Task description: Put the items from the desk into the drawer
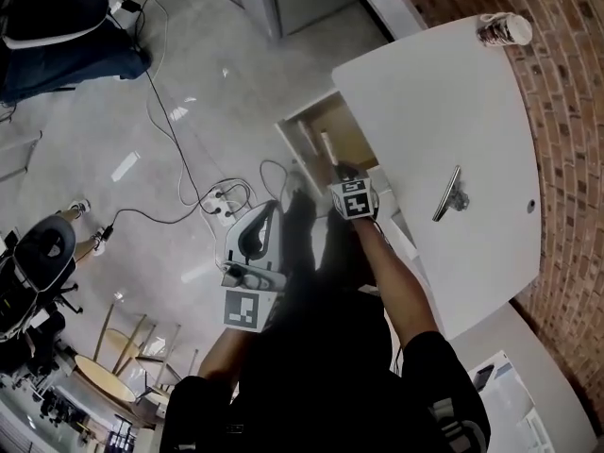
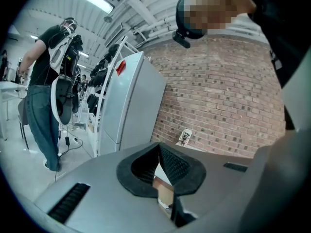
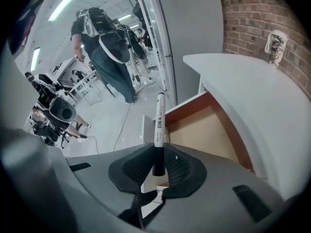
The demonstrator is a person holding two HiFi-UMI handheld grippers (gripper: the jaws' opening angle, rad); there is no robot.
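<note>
A white marker with a black cap (image 3: pixel 159 123) stands upright between the pads of my right gripper (image 3: pixel 158 165), which is shut on its capped end. In the head view the right gripper (image 1: pixel 342 174) holds the marker (image 1: pixel 327 144) over the open wooden drawer (image 1: pixel 344 132) at the near-left edge of the white desk (image 1: pixel 444 111). My left gripper (image 1: pixel 253 245) hangs lower left, over the floor, away from the desk. In its own view the left gripper (image 2: pixel 159 148) is shut with nothing in it. A metal clip-like item (image 1: pixel 449 196) lies on the desk.
A printed paper cup (image 1: pixel 503 29) stands at the desk's far corner by the brick wall (image 1: pixel 566 83); the cup (image 3: pixel 275 41) also shows in the right gripper view. Cables and a power strip (image 1: pixel 219 199) lie on the floor. A person (image 2: pixel 48 81) stands far off.
</note>
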